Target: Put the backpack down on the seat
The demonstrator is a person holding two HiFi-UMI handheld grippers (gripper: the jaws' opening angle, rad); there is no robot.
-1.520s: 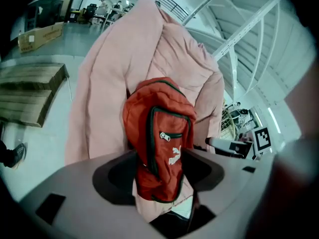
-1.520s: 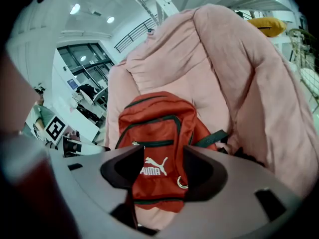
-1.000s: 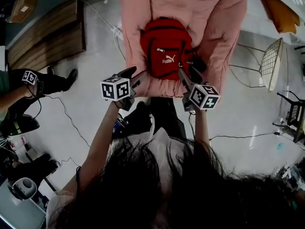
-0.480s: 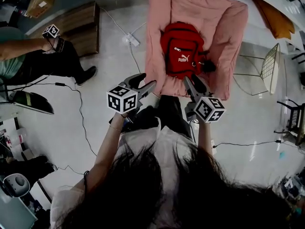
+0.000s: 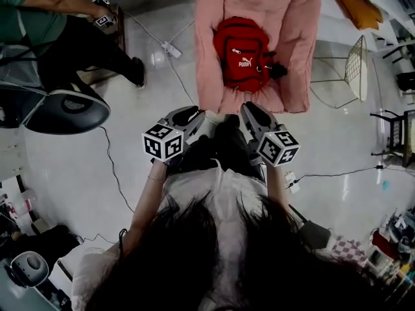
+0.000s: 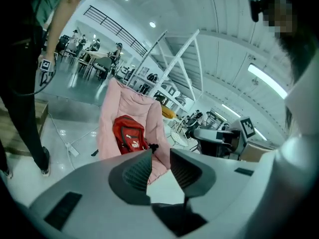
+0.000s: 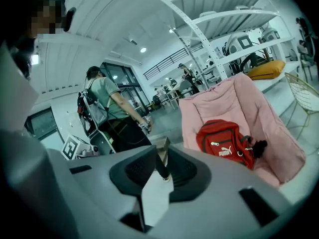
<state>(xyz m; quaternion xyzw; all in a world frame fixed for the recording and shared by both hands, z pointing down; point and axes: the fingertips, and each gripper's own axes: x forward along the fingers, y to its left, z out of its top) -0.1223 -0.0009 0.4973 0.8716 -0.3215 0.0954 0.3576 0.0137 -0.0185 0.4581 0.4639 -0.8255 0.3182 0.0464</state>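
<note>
The red backpack (image 5: 241,54) stands upright on the seat of the pink padded chair (image 5: 295,37), leaning on its back, with nothing holding it. Both grippers hang in the air well short of the chair, close to my body. My left gripper (image 5: 198,116) is closing with nothing between its jaws, and a clear gap still shows (image 6: 160,166). My right gripper (image 5: 250,113) is closing too, down to a narrow gap (image 7: 162,168), also empty. Each gripper view shows the backpack (image 6: 128,136) (image 7: 222,138) far ahead on the chair (image 6: 124,103) (image 7: 244,98).
A person in a green shirt (image 5: 32,8) stands at the upper left with another marker cube. A black office chair (image 5: 65,112) is at the left. A power strip with cables (image 5: 170,49) lies on the floor left of the pink chair. A wire chair (image 5: 360,70) stands at the right.
Both grippers have pulled back from the backpack toward my body and their jaws have narrowed. The backpack stays on the seat. The person at the left has come closer.
</note>
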